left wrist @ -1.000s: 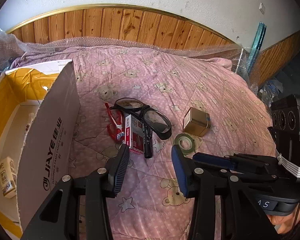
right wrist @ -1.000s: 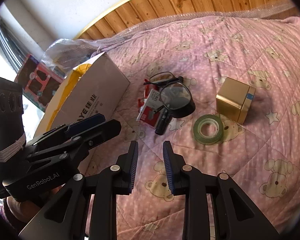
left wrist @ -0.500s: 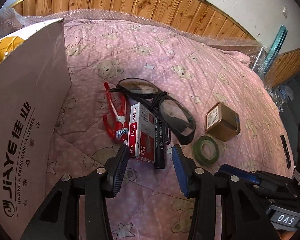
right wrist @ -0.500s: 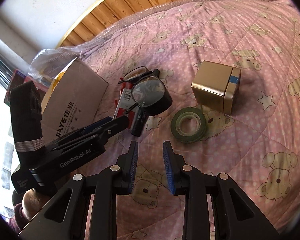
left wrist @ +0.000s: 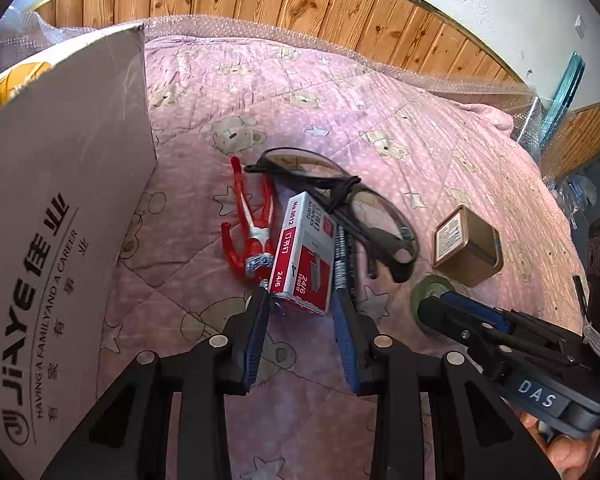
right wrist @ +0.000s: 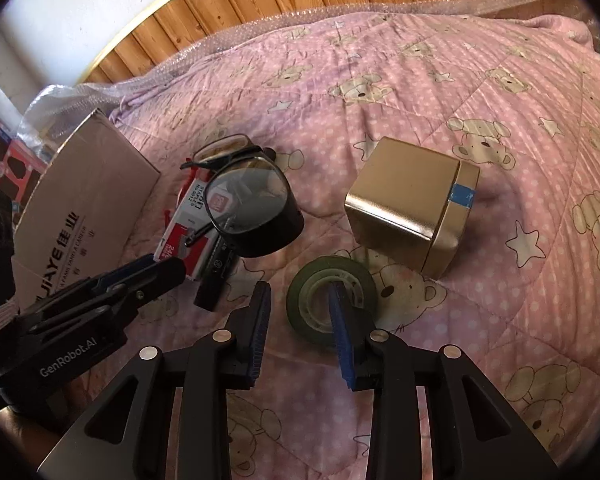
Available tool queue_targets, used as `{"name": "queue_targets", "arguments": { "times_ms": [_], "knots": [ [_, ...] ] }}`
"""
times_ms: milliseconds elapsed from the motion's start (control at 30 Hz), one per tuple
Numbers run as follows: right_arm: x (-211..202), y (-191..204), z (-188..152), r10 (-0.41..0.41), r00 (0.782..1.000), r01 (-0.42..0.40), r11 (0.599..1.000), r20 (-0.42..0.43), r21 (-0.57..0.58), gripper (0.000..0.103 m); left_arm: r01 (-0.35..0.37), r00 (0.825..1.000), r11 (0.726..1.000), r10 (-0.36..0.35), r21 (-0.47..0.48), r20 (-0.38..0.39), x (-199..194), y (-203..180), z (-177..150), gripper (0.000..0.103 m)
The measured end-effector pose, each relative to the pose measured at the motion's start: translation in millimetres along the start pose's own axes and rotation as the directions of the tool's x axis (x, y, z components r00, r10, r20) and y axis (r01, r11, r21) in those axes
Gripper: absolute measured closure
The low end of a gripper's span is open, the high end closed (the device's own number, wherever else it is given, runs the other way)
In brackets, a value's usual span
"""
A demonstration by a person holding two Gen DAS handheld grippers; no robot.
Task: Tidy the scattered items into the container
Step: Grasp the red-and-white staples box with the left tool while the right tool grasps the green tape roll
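Straddling staple box lengthwise, left tongs spread, box pointing away

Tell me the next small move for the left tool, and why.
Probably close the left tool on the staple box: its open jaws already sit on either side of the box's near end, apparently not yet pressing it. The cardboard box stands just left for the drop.

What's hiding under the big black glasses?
Under the black glasses lie the far end of the red-and-white staples box and a black marker pen. The marker's top half is covered by a lens.
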State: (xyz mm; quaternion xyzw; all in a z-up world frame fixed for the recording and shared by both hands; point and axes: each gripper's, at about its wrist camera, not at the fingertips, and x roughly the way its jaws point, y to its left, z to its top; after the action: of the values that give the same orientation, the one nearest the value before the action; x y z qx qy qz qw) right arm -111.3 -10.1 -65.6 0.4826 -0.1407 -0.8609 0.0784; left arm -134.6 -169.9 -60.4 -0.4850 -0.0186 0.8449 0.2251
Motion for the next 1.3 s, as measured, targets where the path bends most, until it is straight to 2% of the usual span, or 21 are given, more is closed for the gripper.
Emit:
{"name": "queue_targets", "arguments": {
  "times_ms": [33, 67, 100, 200, 367, 400, 467, 500, 533, 600, 633, 667, 700, 733, 833, 867, 933, 1067, 1133, 1300],
  "knots": [
    [0, 1, 0, -0.012, 1.000, 0.012, 1.000, -0.002, -0.012, 0.075, -0.002, 1.000, 1.000, 0.002, 0.000, -0.002, 0, 1, -1, 0.070],
    [1, 2, 0, -0.020, 1.000, 0.020, 1.000, -0.010, -0.019, 0.085, -0.006, 1.000, 1.000, 0.006, -0.001, 0.006, -1, 2, -2, 0.073],
    [1, 2, 0, -0.017, 1.000, 0.017, 1.000, -0.021, -0.019, 0.087, -0.008, 1.000, 1.000, 0.008, -0.004, 0.008, -3, 3, -2, 0.079],
    [-2, 3, -2, -0.004, 0.999, 0.003, 1.000, -0.052, -0.010, 0.088, 0.009, 1.000, 0.999, -0.009, -0.035, 0.008, -10, 7, -3, 0.089],
    [-17, -1, -6, 0.092, 0.993, -0.086, 0.993, -0.072, 0.075, 0.089, 0.031, 1.000, 0.996, -0.031, -0.086, 0.006, -26, 11, -9, 0.090],
    [-19, 0, -7, 0.094, 0.993, -0.089, 0.993, -0.067, 0.076, 0.089, 0.026, 1.000, 0.996, -0.025, -0.088, 0.015, -26, 11, -7, 0.088],
    [-22, 1, -7, 0.094, 0.994, -0.089, 0.993, -0.056, 0.080, 0.088, 0.024, 0.999, 0.996, -0.021, -0.088, 0.031, -24, 11, -1, 0.073],
    [-22, 0, -6, 0.090, 0.995, -0.086, 0.993, -0.047, 0.082, 0.087, 0.018, 0.999, 0.996, -0.015, -0.088, 0.037, -20, 10, 3, 0.059],
    [-21, -1, -6, 0.078, 0.996, -0.074, 0.994, -0.045, 0.085, 0.086, 0.013, 0.999, 0.997, -0.010, -0.082, 0.040, -16, 8, 6, 0.050],
    [-19, -4, -6, 0.060, 0.997, -0.056, 0.995, -0.046, 0.088, 0.083, -0.016, 1.000, 0.999, 0.016, -0.036, 0.015, -1, 2, 12, 0.047],
    [-16, -6, -6, 0.058, 0.997, -0.053, 0.995, -0.051, 0.090, 0.078, -0.040, 0.999, 0.999, 0.040, -0.024, 0.005, 5, 1, 13, 0.047],
    [-14, -8, -6, 0.057, 0.997, -0.052, 0.995, -0.058, 0.089, 0.076, -0.034, 0.999, 0.999, 0.034, -0.026, 0.001, 11, 1, 15, 0.047],
    [-11, -8, -6, 0.058, 0.996, -0.053, 0.995, -0.062, 0.083, 0.076, -0.024, 1.000, 0.999, 0.024, -0.031, 0.005, 16, 1, 16, 0.051],
    [-9, -7, -6, 0.057, 0.996, -0.052, 0.996, -0.064, 0.071, 0.076, -0.042, 0.999, 0.999, 0.042, -0.026, 0.012, 19, 0, 16, 0.062],
    [-5, 0, -4, 0.028, 0.997, -0.027, 0.999, -0.074, 0.020, 0.078, -0.043, 0.999, 0.999, 0.043, -0.010, 0.024, 16, -3, 13, 0.069],
    [-5, 3, -5, 0.019, 0.997, -0.018, 1.000, -0.075, 0.005, 0.086, -0.043, 0.999, 0.999, 0.043, -0.015, 0.026, 13, -2, 12, 0.070],
    [-6, 7, -5, 0.024, 0.996, -0.025, 1.000, -0.080, -0.011, 0.091, -0.040, 0.999, 0.999, 0.040, -0.024, 0.036, 4, 0, 8, 0.071],
    [-12, 6, -6, 0.053, 0.995, -0.053, 0.999, -0.081, 0.006, 0.092, -0.033, 0.999, 0.999, 0.034, -0.039, 0.009, -14, 4, -5, 0.072],
    [-18, 5, -5, 0.089, 0.993, -0.087, 0.996, -0.081, 0.036, 0.092, -0.026, 1.000, 0.999, 0.026, -0.028, -0.011, -20, 3, -10, 0.081],
    [-31, 12, -7, 0.135, 0.988, -0.132, 0.991, -0.073, 0.036, 0.093, -0.045, 0.999, 0.999, 0.045, -0.009, -0.020, -40, 3, -28, 0.080]
  ]
}}
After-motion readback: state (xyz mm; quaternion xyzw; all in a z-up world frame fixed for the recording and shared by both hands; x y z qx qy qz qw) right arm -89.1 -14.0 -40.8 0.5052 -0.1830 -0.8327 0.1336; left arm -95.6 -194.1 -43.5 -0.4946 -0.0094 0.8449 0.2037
